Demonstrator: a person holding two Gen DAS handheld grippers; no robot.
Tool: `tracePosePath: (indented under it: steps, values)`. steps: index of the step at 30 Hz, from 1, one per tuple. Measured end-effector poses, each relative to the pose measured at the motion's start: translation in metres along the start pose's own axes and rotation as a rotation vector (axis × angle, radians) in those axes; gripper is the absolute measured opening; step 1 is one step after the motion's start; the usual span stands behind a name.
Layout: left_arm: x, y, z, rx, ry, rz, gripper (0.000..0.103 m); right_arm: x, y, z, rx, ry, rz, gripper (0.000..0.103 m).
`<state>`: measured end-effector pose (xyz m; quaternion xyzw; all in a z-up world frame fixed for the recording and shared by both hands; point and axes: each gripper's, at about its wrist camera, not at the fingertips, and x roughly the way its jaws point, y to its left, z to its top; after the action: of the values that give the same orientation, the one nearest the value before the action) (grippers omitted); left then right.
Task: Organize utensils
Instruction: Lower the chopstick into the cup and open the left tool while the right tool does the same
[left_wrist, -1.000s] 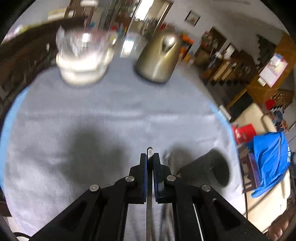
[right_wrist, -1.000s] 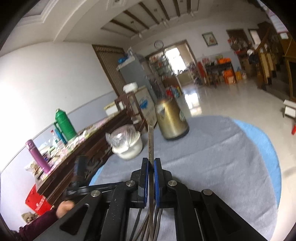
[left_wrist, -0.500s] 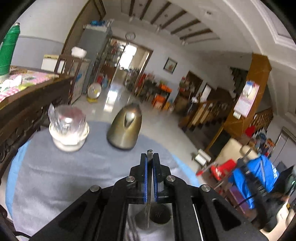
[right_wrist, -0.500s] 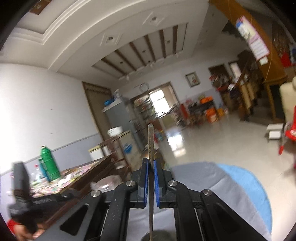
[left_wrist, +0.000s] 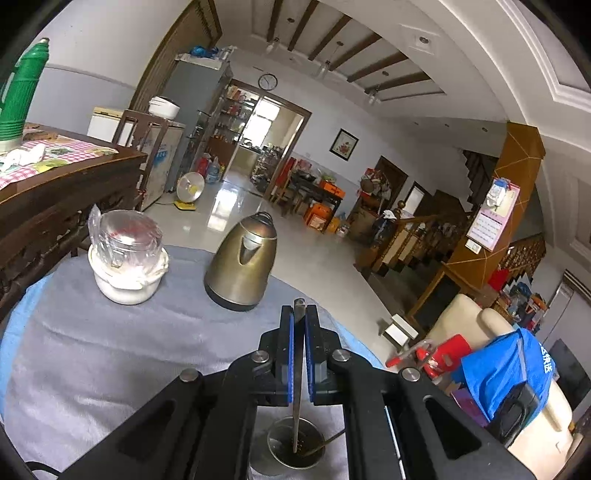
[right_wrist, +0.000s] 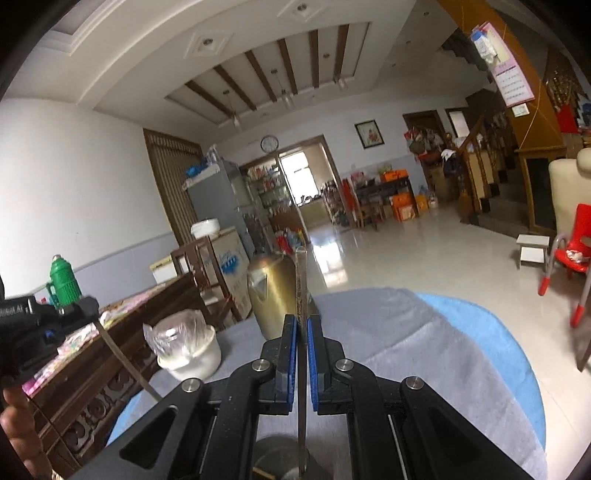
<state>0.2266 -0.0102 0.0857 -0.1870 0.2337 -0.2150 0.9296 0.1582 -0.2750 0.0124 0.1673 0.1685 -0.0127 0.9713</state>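
Bottom centre of both wrist views: left hand-held gripper (left_wrist: 299, 354) is clamped on a thin utensil (left_wrist: 297, 413) that now hangs into the metal holder cup (left_wrist: 293, 445), after being over bare cloth a second ago. Right hand-held gripper (right_wrist: 302, 360) pinches another flat utensil (right_wrist: 301, 291), also over that cup. Looks like drop-in is next. Further up the bench (left_wrist: 92, 354): brass kettle (left_wrist: 242, 266), white pot (left_wrist: 127, 264).

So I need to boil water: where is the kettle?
The kettle stands on the grey tablecloth at the table's far side, right of the plastic-covered white bowl, in both wrist views.
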Motion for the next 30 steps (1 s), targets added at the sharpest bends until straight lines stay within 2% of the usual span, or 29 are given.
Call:
tracePosePath:
  steps: [13, 22, 26, 30]
  values:
    - [-0.015, -0.005, 0.001, -0.007, -0.066, 0.000, 0.006, -0.010, -0.007, -0.028, -0.009, 0.096, 0.031, 0.006]
    - [-0.019, -0.012, -0.006, 0.024, -0.134, 0.017, 0.005, -0.028, -0.013, -0.033, -0.002, 0.108, 0.074, 0.007]
    - [-0.009, -0.011, -0.017, 0.030, -0.135, 0.035, 0.006, -0.031, -0.015, -0.035, 0.016, 0.115, 0.086, 0.008]
    - [0.003, -0.012, -0.030, 0.039, -0.076, 0.029, 0.006, -0.035, -0.019, -0.035, 0.052, 0.133, 0.100, 0.008]
